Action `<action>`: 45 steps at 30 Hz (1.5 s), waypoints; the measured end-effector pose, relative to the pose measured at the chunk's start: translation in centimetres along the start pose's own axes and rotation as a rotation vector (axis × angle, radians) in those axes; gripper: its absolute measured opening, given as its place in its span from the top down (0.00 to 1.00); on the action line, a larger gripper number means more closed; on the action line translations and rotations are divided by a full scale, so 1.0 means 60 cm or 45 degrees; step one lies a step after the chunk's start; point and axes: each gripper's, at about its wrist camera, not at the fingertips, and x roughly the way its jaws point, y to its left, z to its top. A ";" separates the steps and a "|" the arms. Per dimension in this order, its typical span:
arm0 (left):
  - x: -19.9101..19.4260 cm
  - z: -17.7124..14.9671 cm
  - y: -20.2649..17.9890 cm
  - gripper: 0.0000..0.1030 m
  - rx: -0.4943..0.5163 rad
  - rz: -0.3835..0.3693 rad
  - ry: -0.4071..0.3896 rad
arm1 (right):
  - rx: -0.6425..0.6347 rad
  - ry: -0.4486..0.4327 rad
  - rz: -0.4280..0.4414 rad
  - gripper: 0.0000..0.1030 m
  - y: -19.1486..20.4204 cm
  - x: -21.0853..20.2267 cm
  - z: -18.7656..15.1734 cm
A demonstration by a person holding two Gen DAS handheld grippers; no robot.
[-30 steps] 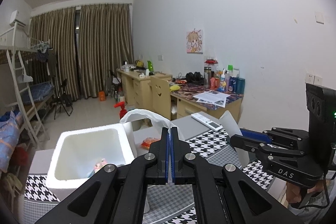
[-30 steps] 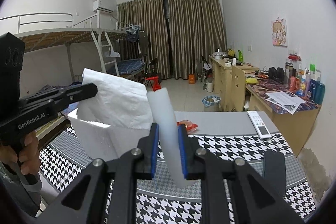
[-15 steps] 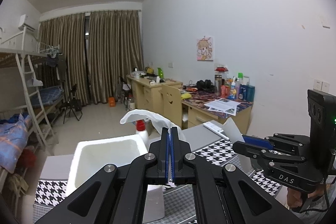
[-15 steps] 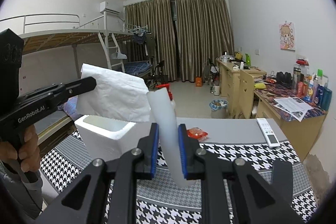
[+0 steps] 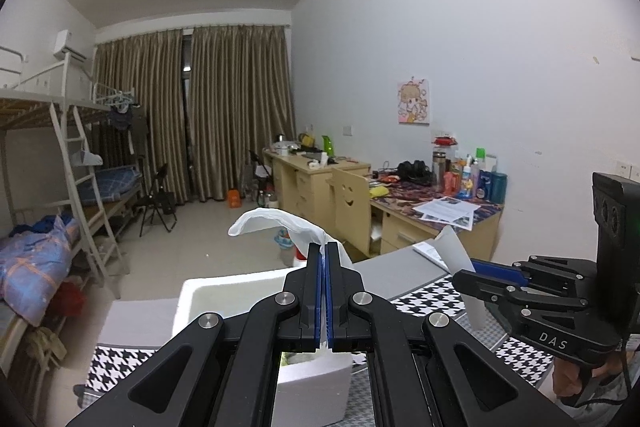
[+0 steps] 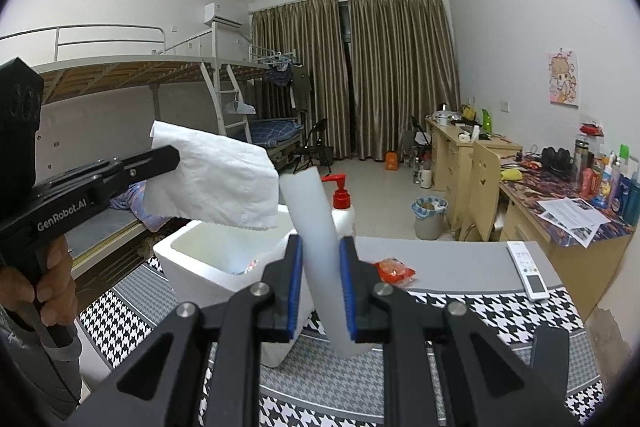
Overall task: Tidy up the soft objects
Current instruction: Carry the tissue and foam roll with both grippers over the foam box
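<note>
Two soft things are in hand above the houndstooth-patterned table (image 6: 500, 311). The left gripper (image 5: 324, 255) is clenched on a thin white tissue sheet (image 6: 216, 179), pinched at one edge so the rest hangs and curls free above the open white foam box (image 6: 192, 259). The right gripper (image 6: 320, 291) grasps a pale translucent tube-like piece of soft plastic (image 6: 316, 227), squeezed about midway along its length and tilted, its upper end leaning toward the box and its lower end poking out below the pads; whether it is hollow or a folded strip I cannot tell from this view.

The tissue looks nearly weightless and completely limp. It will drape and flutter with any quick motion and could tear if tugged, so the edge pinch is adequate, and a slow lowering into the box seems wise. The pale piece appears light and springy, holding its own shape; it likely bulges under pressure and may be slick, so a mid-length grip with moderate squeeze seems the safest hold.

Beyond the box stand a white pump bottle with a red head (image 6: 342, 207), a small red snack packet (image 6: 394, 269) and a white remote control (image 6: 528, 271) on the grey far part of the table. Something coloured lies inside the box, too hidden to name.
</note>
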 end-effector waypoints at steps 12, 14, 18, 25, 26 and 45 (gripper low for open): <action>0.001 0.003 0.039 0.99 -0.025 0.094 -0.009 | -0.033 0.007 0.045 0.79 0.024 0.027 0.021; -0.001 0.004 0.044 0.99 -0.030 0.106 -0.017 | -0.041 0.007 0.055 0.79 0.029 0.032 0.024; -0.001 0.005 0.053 0.99 -0.036 0.124 -0.021 | -0.053 0.017 0.071 0.79 0.038 0.042 0.029; 0.000 0.001 0.067 0.99 -0.053 0.159 -0.018 | -0.049 0.036 0.105 0.79 0.050 0.063 0.037; 0.000 0.000 0.070 0.99 -0.057 0.163 -0.018 | -0.048 0.039 0.109 0.79 0.052 0.066 0.037; 0.015 -0.018 0.089 0.99 -0.076 0.179 0.028 | -0.055 0.102 0.144 0.79 0.088 0.111 0.041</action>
